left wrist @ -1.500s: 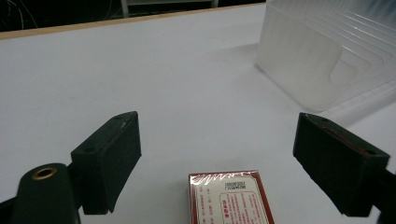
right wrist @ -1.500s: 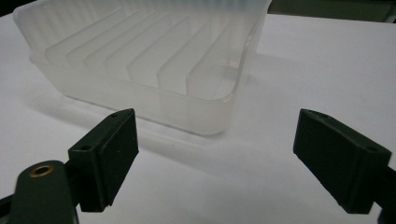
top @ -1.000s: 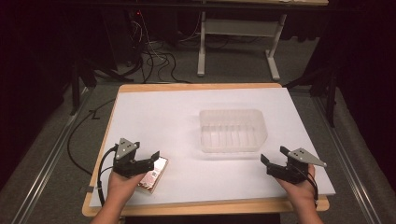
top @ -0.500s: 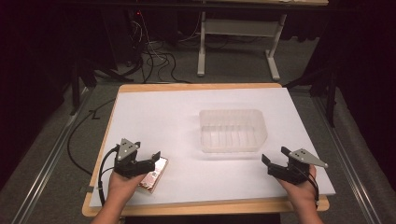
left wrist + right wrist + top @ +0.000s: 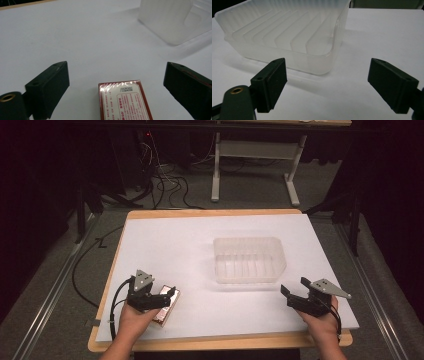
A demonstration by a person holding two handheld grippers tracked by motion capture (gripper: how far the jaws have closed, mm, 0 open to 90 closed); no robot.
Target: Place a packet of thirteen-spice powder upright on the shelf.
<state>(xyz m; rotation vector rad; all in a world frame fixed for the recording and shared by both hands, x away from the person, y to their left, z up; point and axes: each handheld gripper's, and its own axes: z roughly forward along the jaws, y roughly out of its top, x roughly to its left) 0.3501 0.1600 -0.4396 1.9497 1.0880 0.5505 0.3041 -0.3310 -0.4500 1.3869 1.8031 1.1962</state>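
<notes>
Both tongs gape open, the left tongs (image 5: 115, 82) having just widened round a flat red-bordered, white-faced box (image 5: 123, 102).

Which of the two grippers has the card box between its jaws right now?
The left gripper: its jaws, just opened, stand wide either side of the red card box without touching it. The right gripper is open over bare table near the plastic tray.

We see a dark red box (image 5: 123, 102) with a cream label panel printed in small red characters and a glossy wrapper. The counter (image 5: 200, 245) is white with a light wood edge. A ribbed, frosted translucent tub (image 5: 249, 259) sits toward two o'clock of the box. Both tools have black jaws.
</notes>
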